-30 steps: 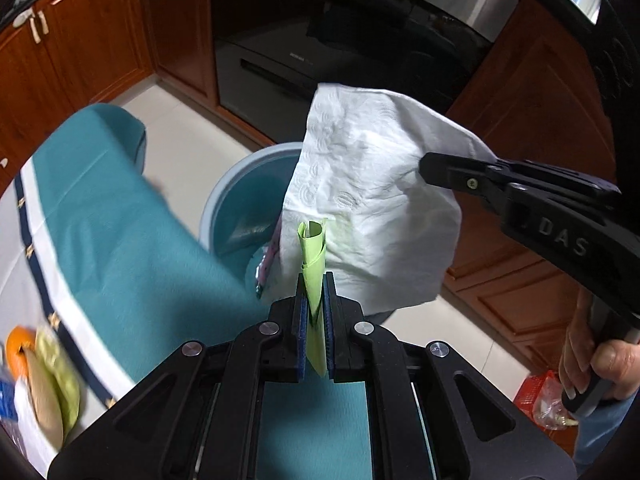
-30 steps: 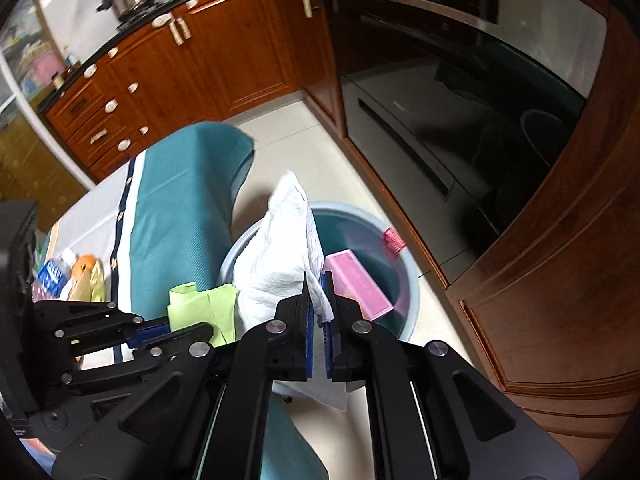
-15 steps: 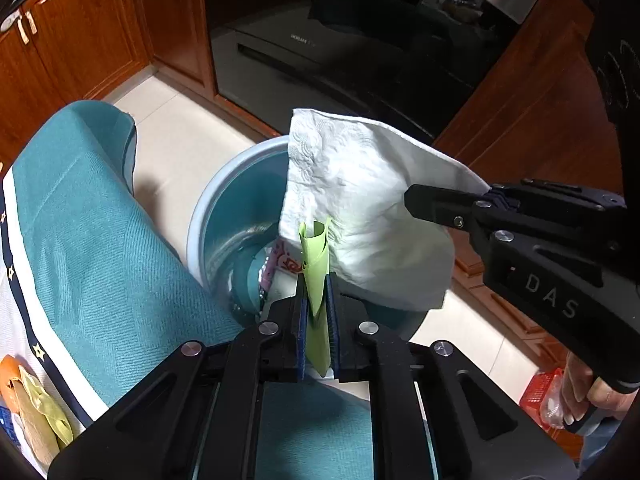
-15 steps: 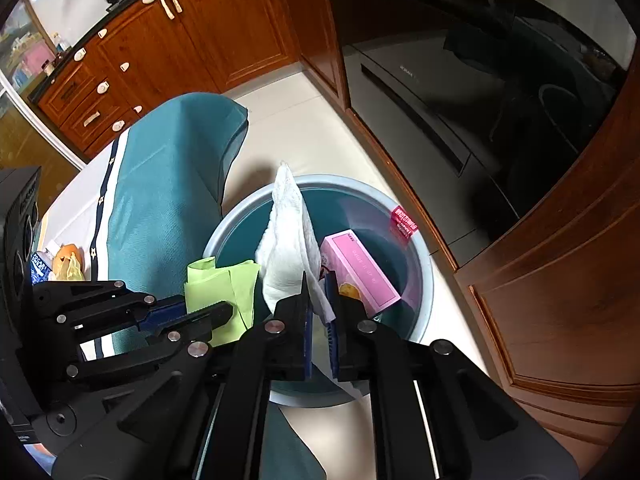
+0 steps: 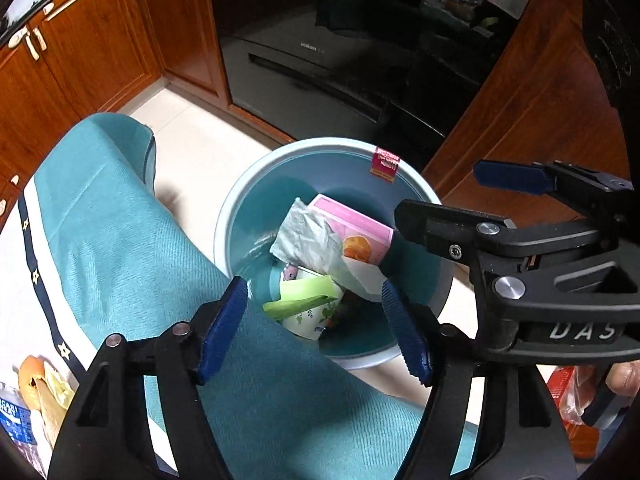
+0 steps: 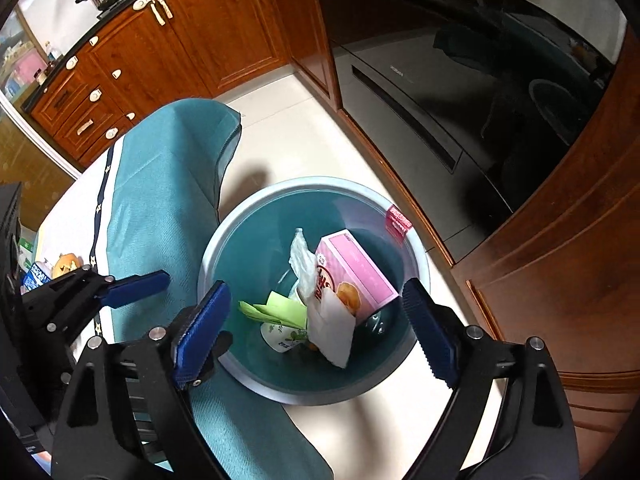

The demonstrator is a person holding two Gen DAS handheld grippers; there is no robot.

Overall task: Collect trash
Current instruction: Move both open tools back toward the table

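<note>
A blue-grey bin (image 5: 240, 216) (image 6: 224, 236) stands on the floor under both grippers. In it lie a white tissue (image 5: 308, 236) (image 6: 332, 328), a green paper (image 5: 304, 292) (image 6: 276, 306), a pink box (image 5: 352, 224) (image 6: 356, 264) and a printed paper cup (image 5: 308, 320) (image 6: 280, 334). My left gripper (image 5: 314, 320) hangs above the bin with its jaws opening and nothing between them. Beside it, my right gripper (image 6: 316, 320) (image 5: 440, 192) is also opening, with nothing in its grip. One blue finger (image 6: 140, 282) of the left gripper shows in the right wrist view.
A table with a teal cloth (image 5: 120, 260) (image 6: 160, 200) reaches the bin's left side. A black oven (image 5: 340, 60) and wooden cabinets (image 6: 180, 40) stand behind. Orange peel (image 5: 36, 372) lies on the table. A red bag (image 5: 568, 392) sits on the floor by a person's hand (image 5: 624, 376).
Both grippers have gone from shut to wide open. The green paper left the left gripper and the white tissue left the right one; both now lie in the bin.
</note>
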